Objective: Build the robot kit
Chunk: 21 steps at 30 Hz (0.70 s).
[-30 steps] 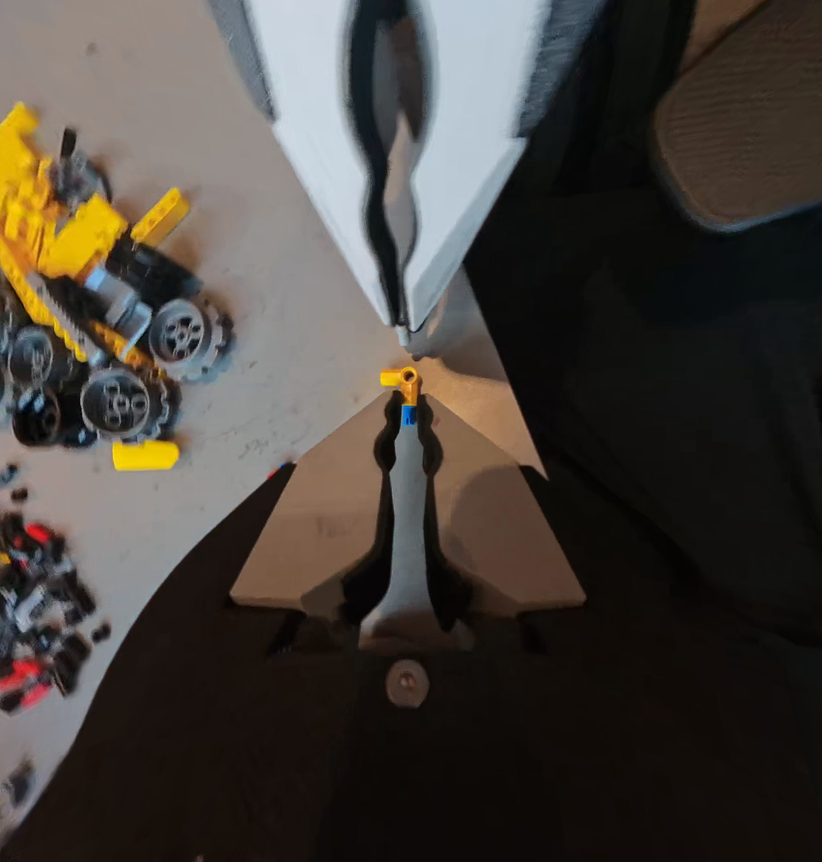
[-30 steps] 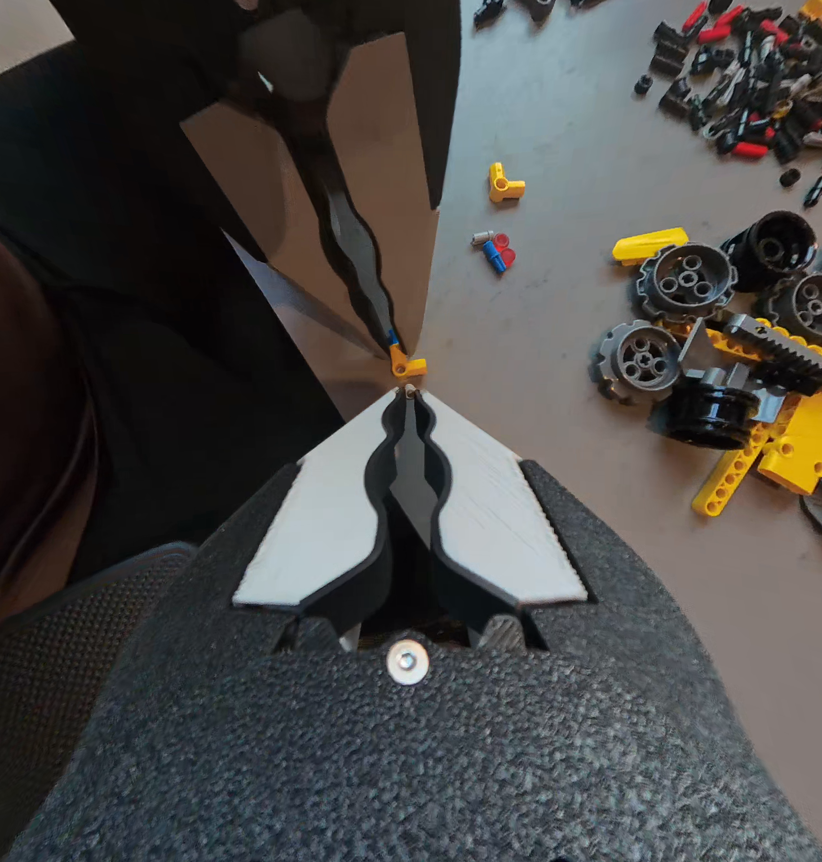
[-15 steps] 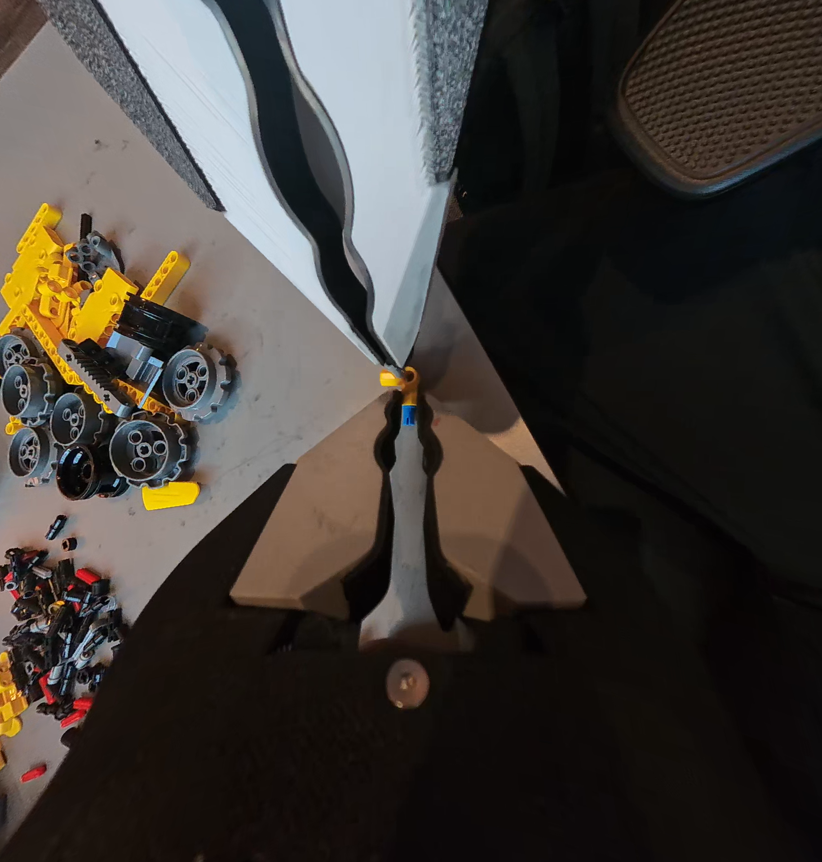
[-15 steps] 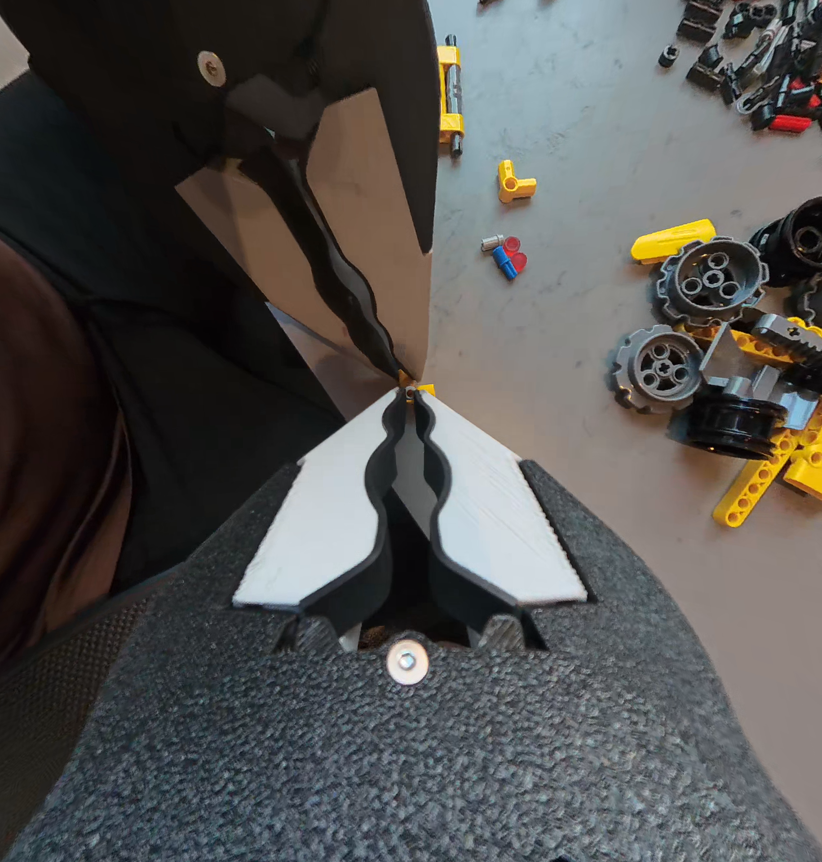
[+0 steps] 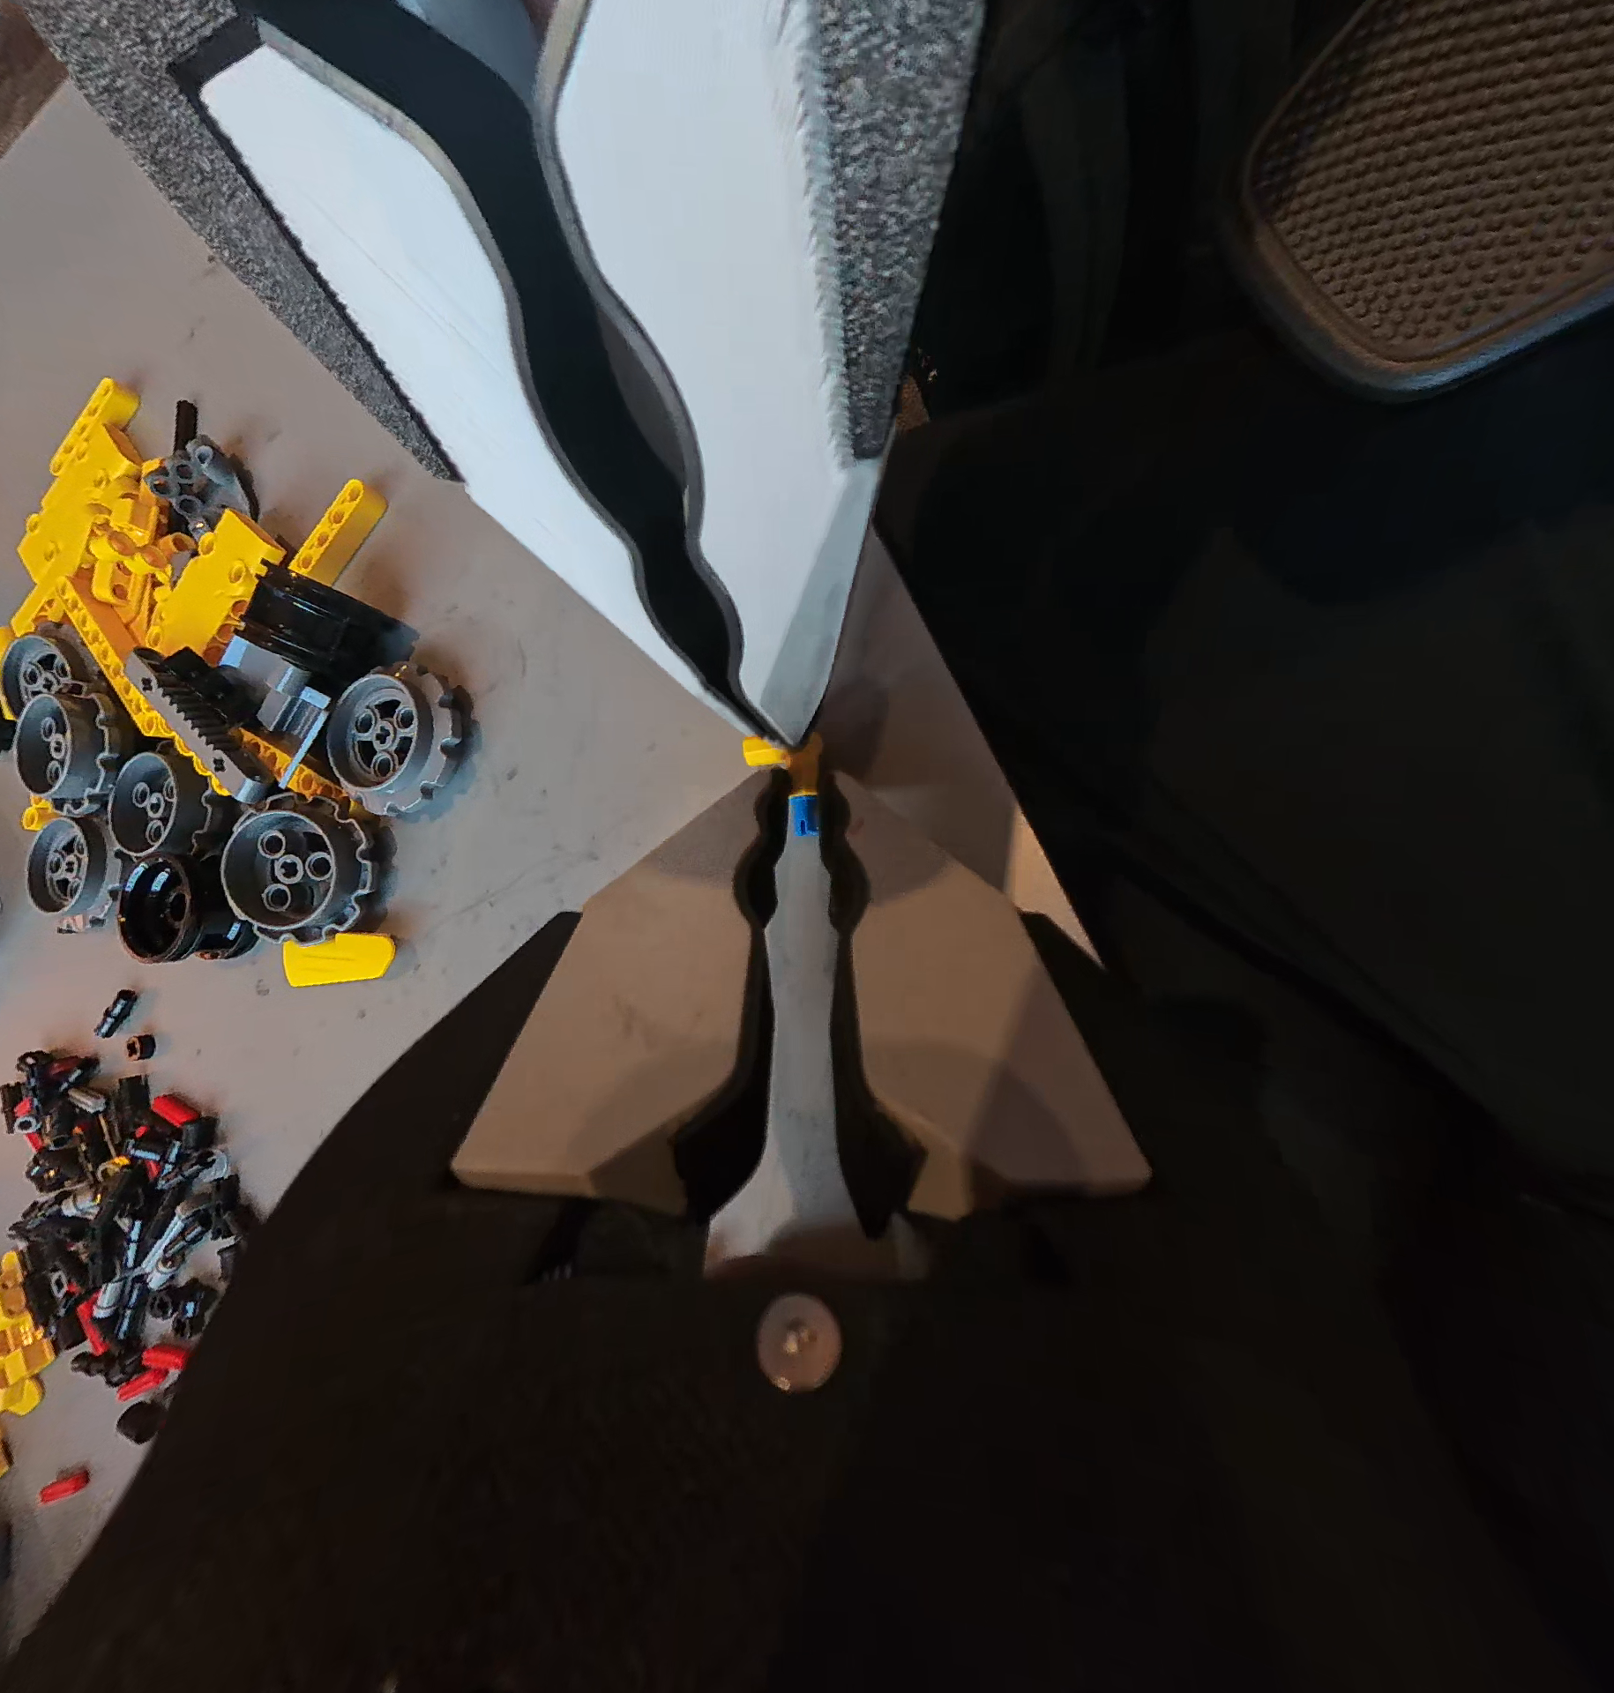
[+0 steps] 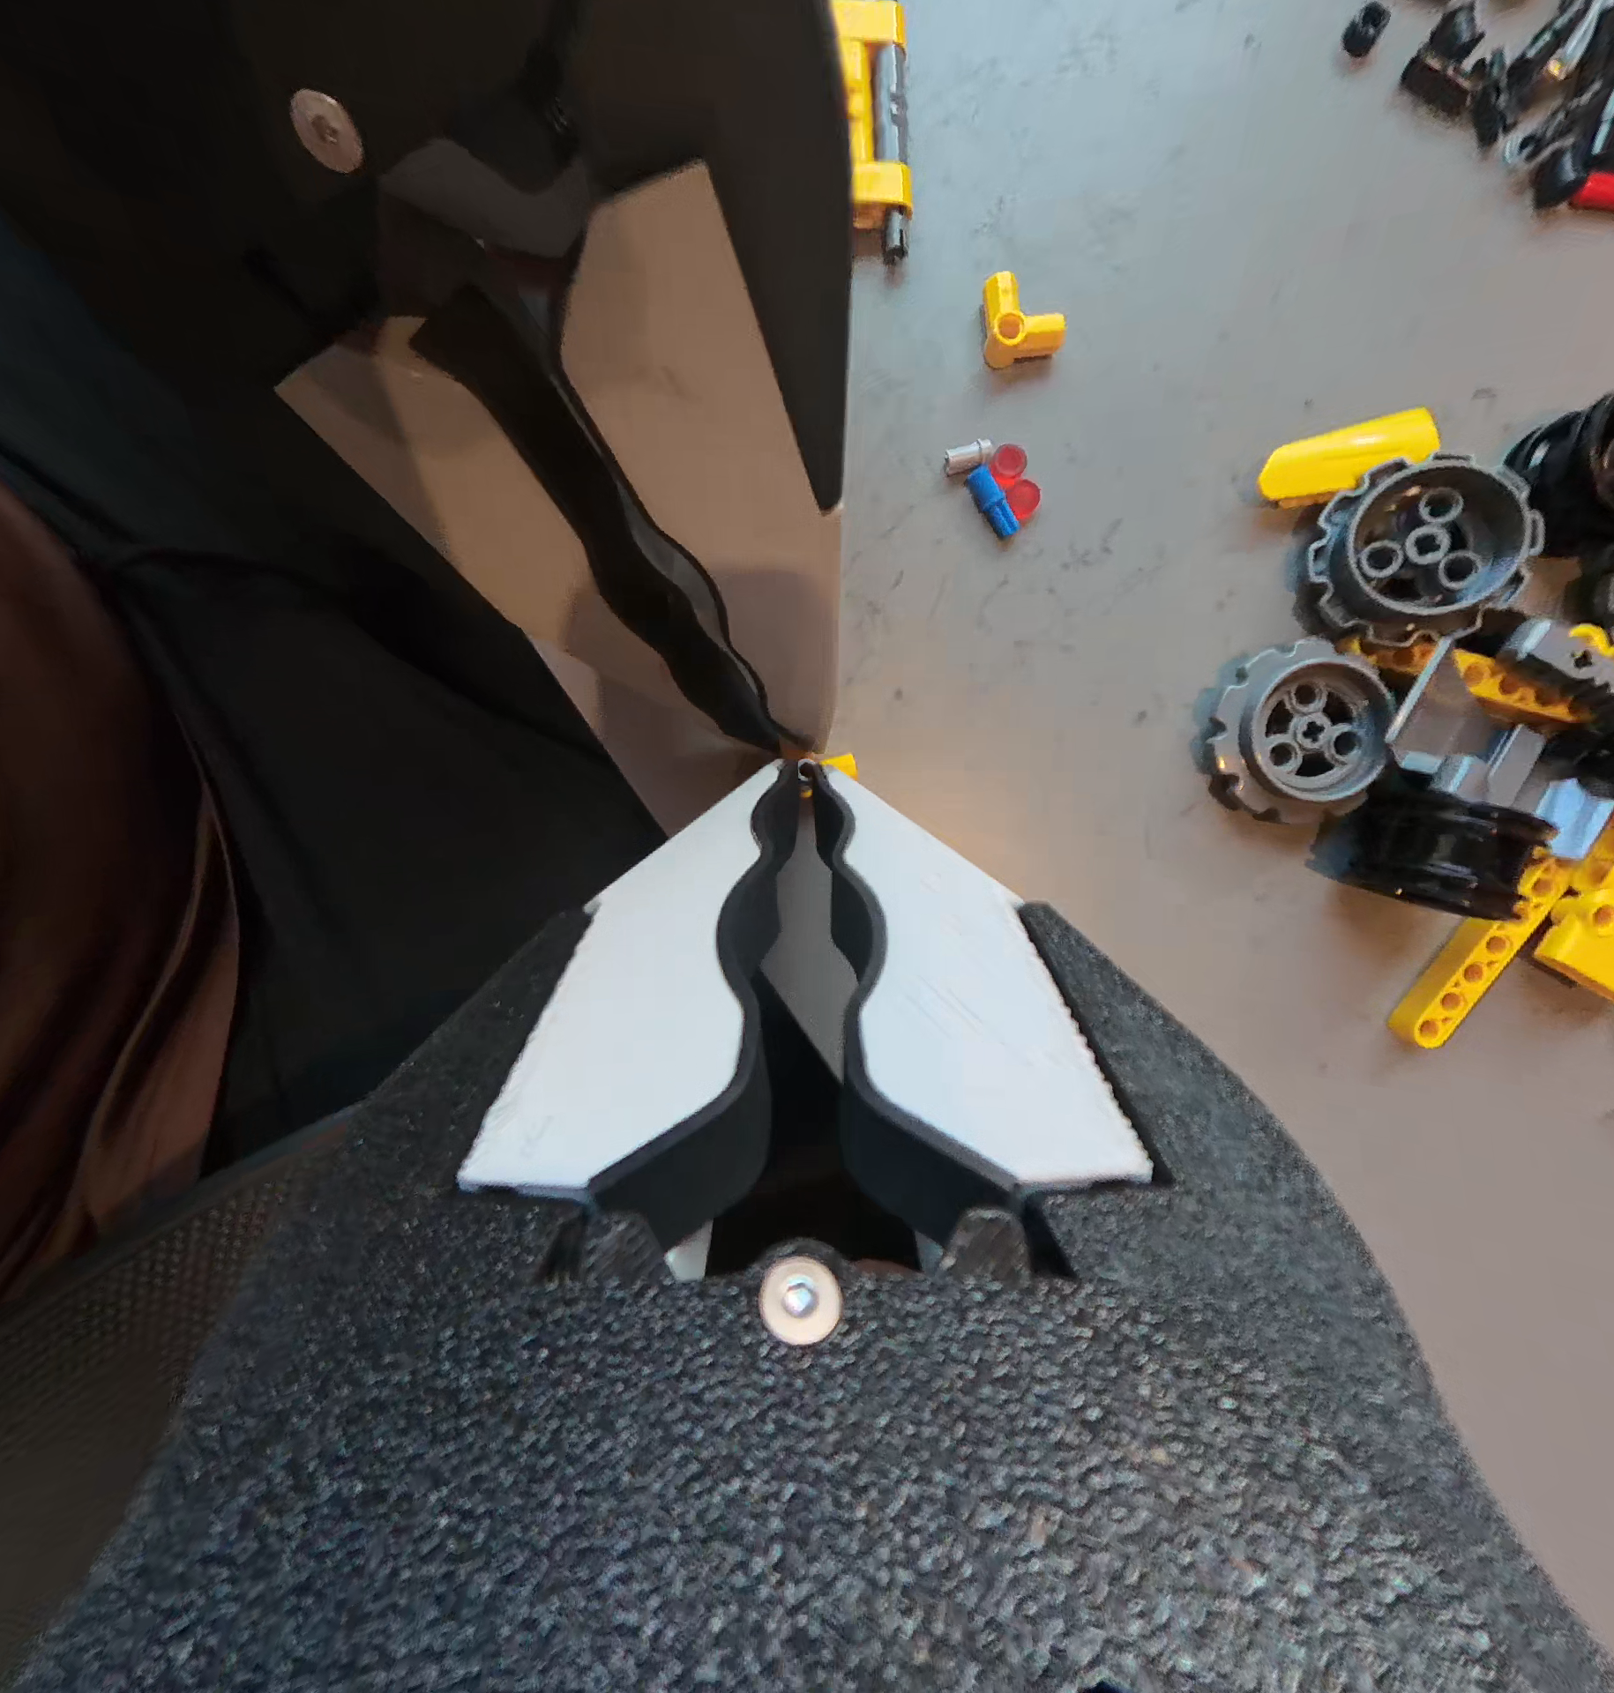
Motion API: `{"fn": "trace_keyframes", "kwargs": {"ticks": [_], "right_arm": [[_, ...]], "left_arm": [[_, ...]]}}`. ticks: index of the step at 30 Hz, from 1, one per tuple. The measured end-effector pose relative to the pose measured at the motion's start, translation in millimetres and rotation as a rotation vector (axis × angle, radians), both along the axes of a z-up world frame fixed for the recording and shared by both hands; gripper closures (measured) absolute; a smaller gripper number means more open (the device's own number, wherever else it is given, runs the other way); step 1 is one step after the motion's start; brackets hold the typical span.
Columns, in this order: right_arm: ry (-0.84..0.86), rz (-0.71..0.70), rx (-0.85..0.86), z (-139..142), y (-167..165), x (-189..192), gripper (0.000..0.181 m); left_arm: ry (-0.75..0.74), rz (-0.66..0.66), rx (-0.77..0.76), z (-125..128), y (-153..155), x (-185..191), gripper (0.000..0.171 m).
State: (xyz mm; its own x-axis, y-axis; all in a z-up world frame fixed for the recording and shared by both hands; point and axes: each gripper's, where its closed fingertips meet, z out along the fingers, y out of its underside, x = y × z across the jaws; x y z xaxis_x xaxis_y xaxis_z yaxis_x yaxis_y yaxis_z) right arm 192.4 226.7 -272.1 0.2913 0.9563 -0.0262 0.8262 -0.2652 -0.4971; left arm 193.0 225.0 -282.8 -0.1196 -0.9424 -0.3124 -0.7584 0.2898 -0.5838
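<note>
My left gripper (image 5: 799,788) is shut on a blue pin (image 5: 803,815) that carries a small yellow elbow connector (image 5: 771,751) at its tip. It is held over the table's near edge. My right gripper (image 6: 803,779), with white fingers, is shut on a tiny grey pin at its tips. It meets the left one tip to tip, and the pin touches the yellow connector (image 6: 838,763). In the left wrist view the right gripper (image 5: 780,733) comes down from the top. In the right wrist view the left gripper (image 6: 799,742) comes in from the upper left.
A yellow brick vehicle with grey wheels (image 5: 189,660) lies on the grey table (image 6: 1151,641). Nearby are a heap of black and red small parts (image 5: 116,1191), a loose yellow elbow (image 6: 1019,325), a blue pin with red studs (image 6: 1000,486) and a yellow panel (image 6: 1344,453). A chair seat (image 5: 1445,183) is off the table edge. Only a small space, under 4 cm, lies between the two pairs of fingers.
The two grippers have closed the small gap between them. The right gripper's tips now touch the yellow connector held by the left. Both stay shut.
</note>
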Motion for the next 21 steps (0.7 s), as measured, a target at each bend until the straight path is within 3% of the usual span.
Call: {"fn": "trace_keyframes", "kwargs": {"ticks": [4,7,13,21], "right_arm": [[-0.032,0.082,0.075,-2,0,-5,0.181],[0.001,0.061,0.059,-2,0,-4,0.181],[0.216,-0.034,0.038,0,2,-3,0.181],[0.521,-0.223,-0.142,10,10,0,0.181]], "left_arm": [[0.000,0.011,-0.015,0,0,0,0.168],[-0.003,0.018,-0.011,0,0,0,0.168],[-0.007,0.026,-0.005,0,1,0,0.169],[-0.006,0.067,-0.006,0,6,0,0.169]]}}
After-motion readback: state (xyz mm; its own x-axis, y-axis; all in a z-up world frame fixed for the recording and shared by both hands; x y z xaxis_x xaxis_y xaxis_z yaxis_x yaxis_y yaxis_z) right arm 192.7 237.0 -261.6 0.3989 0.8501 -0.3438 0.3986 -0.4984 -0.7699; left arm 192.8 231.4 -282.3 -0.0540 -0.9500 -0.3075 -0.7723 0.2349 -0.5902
